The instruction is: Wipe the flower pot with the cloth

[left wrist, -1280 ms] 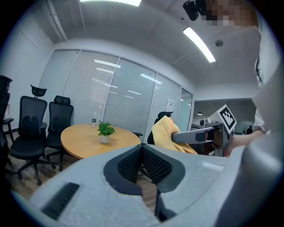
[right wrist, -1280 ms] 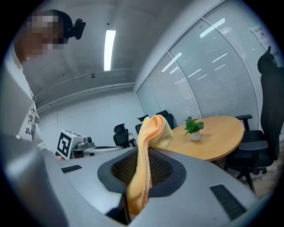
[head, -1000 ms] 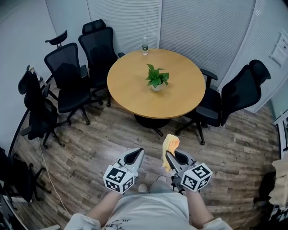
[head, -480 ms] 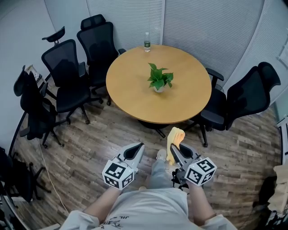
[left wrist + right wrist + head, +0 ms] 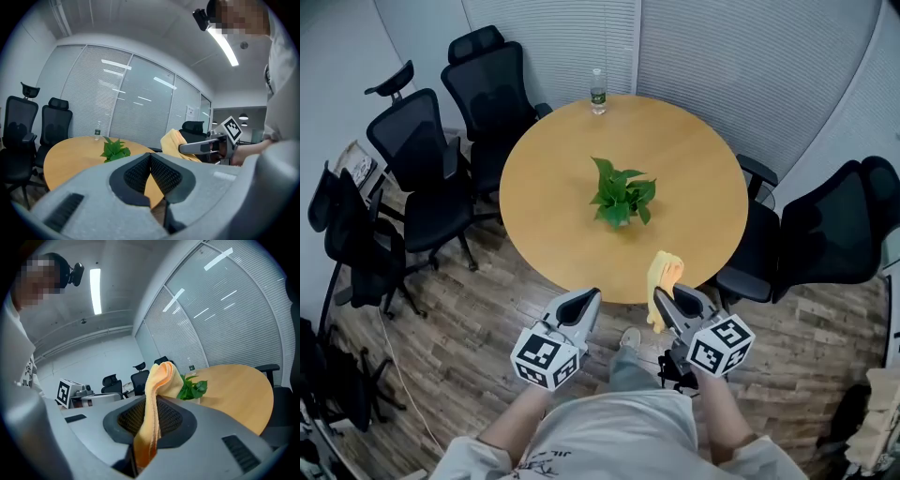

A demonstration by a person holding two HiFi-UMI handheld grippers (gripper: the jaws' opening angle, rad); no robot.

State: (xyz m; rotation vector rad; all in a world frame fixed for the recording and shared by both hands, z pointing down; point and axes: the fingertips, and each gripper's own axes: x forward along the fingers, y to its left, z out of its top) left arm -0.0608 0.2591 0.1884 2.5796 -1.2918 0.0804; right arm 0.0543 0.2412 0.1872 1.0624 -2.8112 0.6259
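Over the last second the round worktop has drawn much closer in the head view: both tools now sit at its near edge, so I judge the approach nearly done and wiping not yet begun. The left hand-held gripper is fully closed on nothing. The right hand-held gripper is clamped on the yellow cloth, whose long axis runs up out of the jaws, its folded top flopping toward the worktop. The flower pot stands upright near the worktop's middle, well ahead of both tools and mostly hidden under its leaves.
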